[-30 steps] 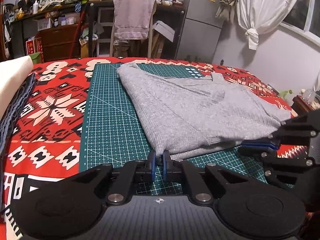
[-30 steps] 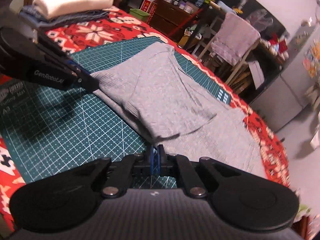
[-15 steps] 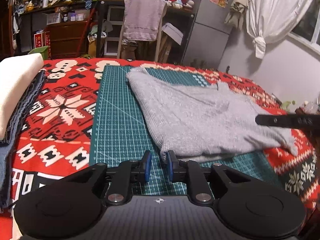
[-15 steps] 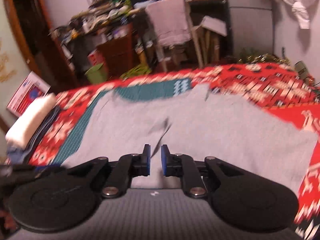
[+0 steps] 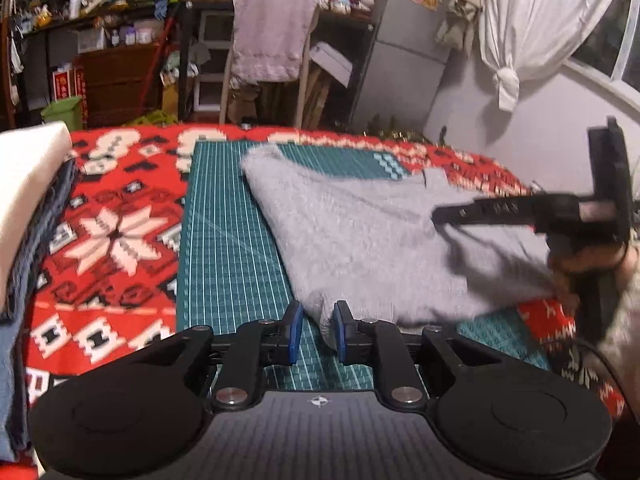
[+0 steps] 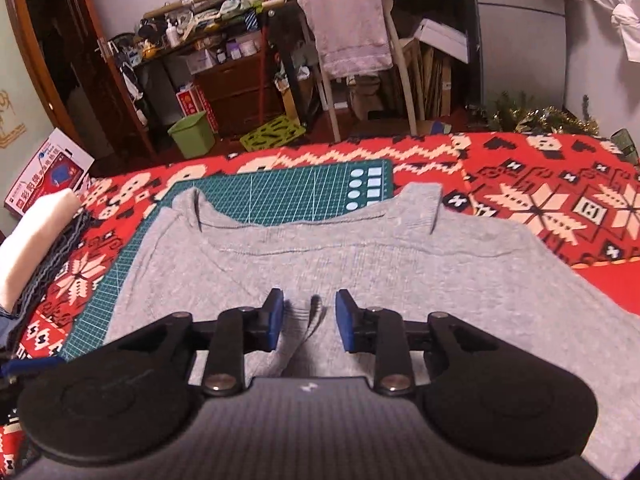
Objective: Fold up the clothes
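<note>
A grey knit sweater (image 5: 360,240) lies folded on the green cutting mat (image 5: 228,240). Seen from the right wrist, the grey sweater (image 6: 360,264) spreads wide with its neckline at the far side. My left gripper (image 5: 315,330) is open at the sweater's near left corner, and a bit of the hem lies between its blue pads. My right gripper (image 6: 309,320) hovers open over the middle of the sweater, above a small ridge of cloth. The right gripper (image 5: 532,210) also shows at the right edge of the left wrist view, held by a hand.
The mat lies on a red patterned blanket (image 5: 108,240). A stack of folded clothes (image 5: 24,208) with a cream piece on top sits at the left; the folded stack (image 6: 36,236) shows in the right wrist view too. A chair with a pink towel (image 6: 352,24) stands beyond.
Both grippers opened and let go of the sweater. The right gripper swung round from the near edge to above the sweater's middle. The left gripper drew back slightly.
</note>
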The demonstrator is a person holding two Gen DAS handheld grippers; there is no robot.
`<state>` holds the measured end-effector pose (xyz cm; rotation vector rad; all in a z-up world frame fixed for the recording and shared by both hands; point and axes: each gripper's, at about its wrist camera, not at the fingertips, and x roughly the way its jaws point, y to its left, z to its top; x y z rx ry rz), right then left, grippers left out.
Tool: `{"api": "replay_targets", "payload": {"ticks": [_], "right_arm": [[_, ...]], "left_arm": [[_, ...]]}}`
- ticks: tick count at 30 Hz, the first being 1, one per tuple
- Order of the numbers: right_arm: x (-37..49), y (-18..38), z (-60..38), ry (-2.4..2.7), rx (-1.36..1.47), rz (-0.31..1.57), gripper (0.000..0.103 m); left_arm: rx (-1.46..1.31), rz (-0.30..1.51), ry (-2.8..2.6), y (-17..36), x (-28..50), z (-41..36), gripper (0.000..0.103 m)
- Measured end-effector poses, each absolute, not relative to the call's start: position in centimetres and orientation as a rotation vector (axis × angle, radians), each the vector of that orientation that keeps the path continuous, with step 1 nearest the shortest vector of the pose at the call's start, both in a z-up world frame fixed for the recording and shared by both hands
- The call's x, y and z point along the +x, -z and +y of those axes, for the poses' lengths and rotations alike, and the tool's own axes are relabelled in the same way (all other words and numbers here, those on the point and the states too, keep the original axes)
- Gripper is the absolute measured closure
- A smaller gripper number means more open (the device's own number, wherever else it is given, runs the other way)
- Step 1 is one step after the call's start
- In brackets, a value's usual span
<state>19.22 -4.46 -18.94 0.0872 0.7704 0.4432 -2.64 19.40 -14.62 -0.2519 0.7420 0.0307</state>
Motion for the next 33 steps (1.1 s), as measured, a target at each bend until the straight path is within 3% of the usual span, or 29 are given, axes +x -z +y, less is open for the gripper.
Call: {"api": "replay_targets", "payload": {"ticks": [1, 2, 3, 27, 33], "right_arm": [[19.2, 18.9, -4.5, -0.441, 0.088, 0.766, 0.077], [19.1, 18.8, -4.5, -0.439, 0.089, 0.762, 0.097], [19.0, 18.7, -4.5, -0.436, 0.089, 0.757, 0.101], [20.6, 19.3, -4.5, -0.342, 0.054, 0.731, 0.101], [20.5, 19.8, -4.7, -0.333, 0.064, 0.746, 0.095]], "left_arm": [[-0.265, 0.746, -0.026, 14.7, -2.7, 19.6, 0.087], [-0.284, 0.742, -0.021, 14.7, -2.8, 19.8, 0.087], [-0.299, 0.733, -0.014, 14.5, -2.9, 19.9, 0.087], [-0.330, 0.798, 0.013, 16.5, -1.7, 19.1, 0.091], [-0.357, 0.788, 0.017, 16.1, -1.8, 19.5, 0.091]]}}
